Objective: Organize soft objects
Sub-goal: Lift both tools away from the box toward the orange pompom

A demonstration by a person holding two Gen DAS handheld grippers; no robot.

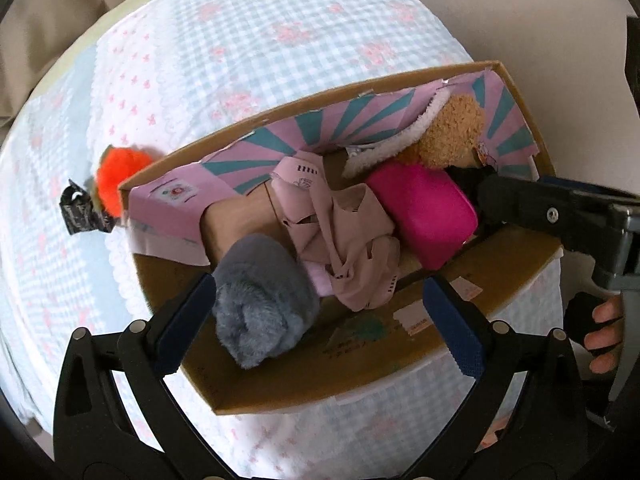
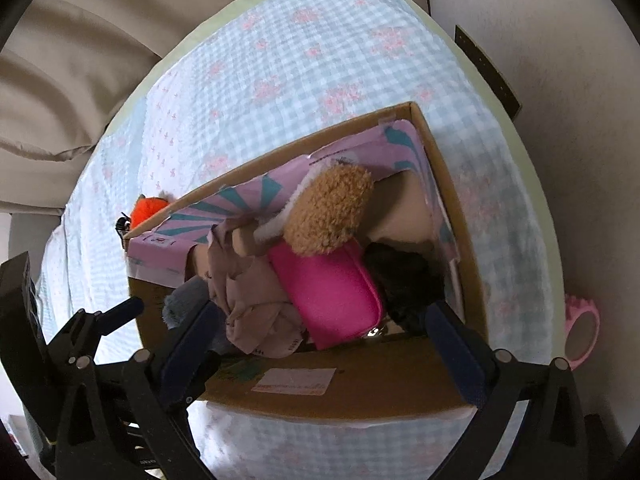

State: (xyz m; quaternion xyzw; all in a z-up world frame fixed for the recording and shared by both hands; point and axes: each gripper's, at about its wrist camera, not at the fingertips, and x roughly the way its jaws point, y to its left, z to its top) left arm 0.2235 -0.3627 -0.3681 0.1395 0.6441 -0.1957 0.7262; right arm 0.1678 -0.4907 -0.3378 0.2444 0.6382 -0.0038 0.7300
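Left gripper [image 1: 320, 320]: jaws fully spread, nothing clamped. The grey plush roll [image 1: 260, 300] lies between the pads, against the left pad and clear of the right one; it rests over the near wall of the cardboard box [image 1: 304, 380], partly inside.

Right gripper [image 2: 328, 344]: jaws likewise wide apart and empty. Its pads straddle the near wall of the box, with the magenta pouch [image 2: 328, 292] and a dark item [image 2: 404, 284] just beyond them. The dark item is too shadowed to identify.

Box contents, outward from the tools: a crumpled pale pink cloth [image 1: 344, 252] beside the grey roll, the magenta pouch next to it, and a tan curly plush toy [image 1: 452, 132] leaning on the far wall. The box stands on a checked blue bedspread [image 1: 240, 40].

Progress, as a judgement: most soft items are already boxed. Remaining work appears to be the orange fluffy item [image 1: 120, 176], which lies on the bedspread outside the far left corner of the box, well apart from both tools, and possibly seating the grey roll fully inside.
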